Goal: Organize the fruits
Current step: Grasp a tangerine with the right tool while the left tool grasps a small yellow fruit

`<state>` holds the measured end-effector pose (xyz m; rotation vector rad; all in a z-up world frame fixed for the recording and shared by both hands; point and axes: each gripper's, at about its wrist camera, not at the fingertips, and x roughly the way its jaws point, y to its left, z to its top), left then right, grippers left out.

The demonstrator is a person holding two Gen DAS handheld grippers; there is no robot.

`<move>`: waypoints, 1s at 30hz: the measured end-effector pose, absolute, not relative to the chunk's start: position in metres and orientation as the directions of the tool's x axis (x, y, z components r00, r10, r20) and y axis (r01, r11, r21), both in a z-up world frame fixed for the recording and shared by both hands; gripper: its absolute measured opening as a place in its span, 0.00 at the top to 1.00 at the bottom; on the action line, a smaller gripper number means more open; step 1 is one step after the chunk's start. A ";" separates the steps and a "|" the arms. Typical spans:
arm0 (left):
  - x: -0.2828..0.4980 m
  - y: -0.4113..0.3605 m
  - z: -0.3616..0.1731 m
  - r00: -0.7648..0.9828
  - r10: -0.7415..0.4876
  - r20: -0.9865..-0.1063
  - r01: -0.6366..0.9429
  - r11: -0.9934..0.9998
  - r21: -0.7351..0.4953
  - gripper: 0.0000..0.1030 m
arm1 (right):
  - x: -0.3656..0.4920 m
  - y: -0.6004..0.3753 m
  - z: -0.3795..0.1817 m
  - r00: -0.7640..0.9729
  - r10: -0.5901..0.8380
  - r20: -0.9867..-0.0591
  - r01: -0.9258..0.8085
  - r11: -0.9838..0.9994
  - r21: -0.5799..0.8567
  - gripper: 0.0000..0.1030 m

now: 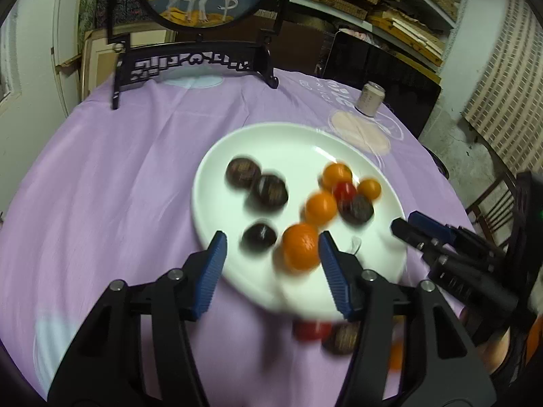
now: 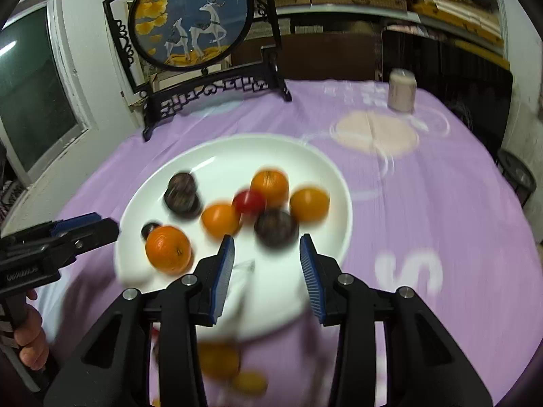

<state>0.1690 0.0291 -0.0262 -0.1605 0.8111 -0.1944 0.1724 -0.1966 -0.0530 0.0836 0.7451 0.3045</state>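
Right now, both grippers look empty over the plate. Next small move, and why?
Probably draw the left gripper back toward the loose fruit on the cloth: a red one and a dark one lie off the white plate, just below its near rim. The jaws stand open with nothing between the pads, so it is free to pick.

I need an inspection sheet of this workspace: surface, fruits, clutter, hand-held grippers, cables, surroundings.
Surface: purple tablecloth, printed with pale shapes.
Job's things: white plate holds four orange fruits, one red, four dark ones; more fruit lies on the cloth at its near edge, blurred.
Clutter: can; deer screen on a black stand.
Grippers: left hand-held gripper open, largest orange fruit beside one finger; right hand-held gripper open, holding nothing.
Cables: nothing seen.
Surroundings: shelves of flat boxes, window.
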 end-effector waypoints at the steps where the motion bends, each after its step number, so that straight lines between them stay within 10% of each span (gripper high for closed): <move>1: 0.154 0.032 -0.028 0.677 -0.228 -0.699 0.116 0.972 -0.204 0.43 | 0.161 -0.199 -0.054 0.688 0.306 -0.659 -0.243 0.952 0.188 0.61; 5: 0.102 0.040 -0.035 0.677 -0.230 -0.699 0.158 0.973 -0.168 0.37 | 0.107 -0.204 -0.056 0.661 0.334 -0.672 -0.282 0.940 0.190 0.61; 7: 0.087 0.040 -0.040 0.668 -0.237 -0.706 0.173 0.971 -0.162 0.35 | 0.082 -0.203 -0.059 0.647 0.334 -0.686 -0.300 0.938 0.174 0.45; 26: 0.059 0.005 -0.061 0.572 -0.317 -0.757 0.294 0.940 -0.172 0.31 | 0.065 -0.184 -0.103 0.552 0.327 -0.767 -0.324 0.932 0.165 0.45; 30: 0.058 -0.008 -0.061 0.557 -0.317 -0.768 0.314 0.936 -0.158 0.31 | 0.062 -0.185 -0.103 0.553 0.346 -0.758 -0.344 0.923 0.171 0.62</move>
